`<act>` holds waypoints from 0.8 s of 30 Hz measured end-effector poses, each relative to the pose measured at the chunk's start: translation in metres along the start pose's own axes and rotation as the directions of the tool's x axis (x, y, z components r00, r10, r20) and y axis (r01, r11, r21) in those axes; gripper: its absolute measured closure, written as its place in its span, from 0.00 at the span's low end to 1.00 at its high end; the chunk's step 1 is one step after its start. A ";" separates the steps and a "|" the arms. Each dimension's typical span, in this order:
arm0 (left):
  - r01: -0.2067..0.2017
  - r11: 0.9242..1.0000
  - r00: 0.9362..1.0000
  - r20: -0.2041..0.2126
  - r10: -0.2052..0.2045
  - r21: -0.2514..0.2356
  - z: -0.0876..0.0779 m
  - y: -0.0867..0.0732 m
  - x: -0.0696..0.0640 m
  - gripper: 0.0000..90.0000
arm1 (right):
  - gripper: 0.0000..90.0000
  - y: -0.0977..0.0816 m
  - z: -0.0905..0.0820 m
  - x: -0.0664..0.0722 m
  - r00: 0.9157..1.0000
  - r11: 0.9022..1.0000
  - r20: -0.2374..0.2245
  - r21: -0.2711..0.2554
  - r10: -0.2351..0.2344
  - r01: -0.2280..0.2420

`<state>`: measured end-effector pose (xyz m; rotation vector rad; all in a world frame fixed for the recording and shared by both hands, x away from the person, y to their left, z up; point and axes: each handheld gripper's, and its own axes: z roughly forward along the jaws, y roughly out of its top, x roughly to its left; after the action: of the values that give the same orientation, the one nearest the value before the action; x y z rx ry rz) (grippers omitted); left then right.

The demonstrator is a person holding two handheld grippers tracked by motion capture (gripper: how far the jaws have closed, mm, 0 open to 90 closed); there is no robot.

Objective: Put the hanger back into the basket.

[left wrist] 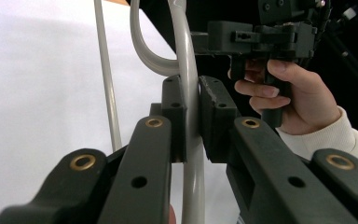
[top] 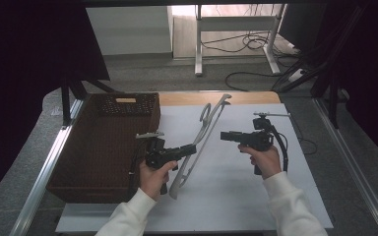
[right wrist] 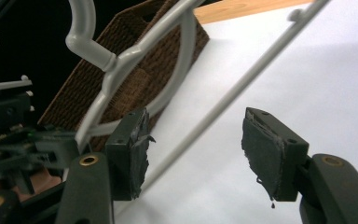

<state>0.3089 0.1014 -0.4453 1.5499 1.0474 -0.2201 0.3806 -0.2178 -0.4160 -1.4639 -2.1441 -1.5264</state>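
A light grey plastic clothes hanger (top: 203,132) stands on edge across the white sheet, its hook toward the far side. My left gripper (top: 192,149) is shut on one of its arms; in the left gripper view the pads (left wrist: 214,116) press the grey rod (left wrist: 186,60) from both sides. My right gripper (top: 223,136) is held level to the right of the hanger, apart from it. In the right gripper view its jaws (right wrist: 196,154) stand open with nothing between them, and the hanger (right wrist: 135,51) lies beyond them.
A brown wicker basket (top: 103,142) sits at the table's left, close behind the left hand. A white sheet (top: 236,196) covers the table's middle and right. A wooden edge (top: 216,97) shows at the far side. Cables and a desk frame lie on the floor beyond.
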 end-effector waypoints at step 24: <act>-0.027 1.000 1.000 -0.001 0.027 -0.002 -0.050 0.033 -0.007 0.91 | 0.46 -0.032 -0.046 -0.032 0.998 0.999 0.058 -0.017 0.038 -0.037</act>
<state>0.3079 0.1446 -0.4034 1.5615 1.0265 -0.1991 0.3548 -0.2745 -0.4341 -1.5630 -2.1284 -1.5103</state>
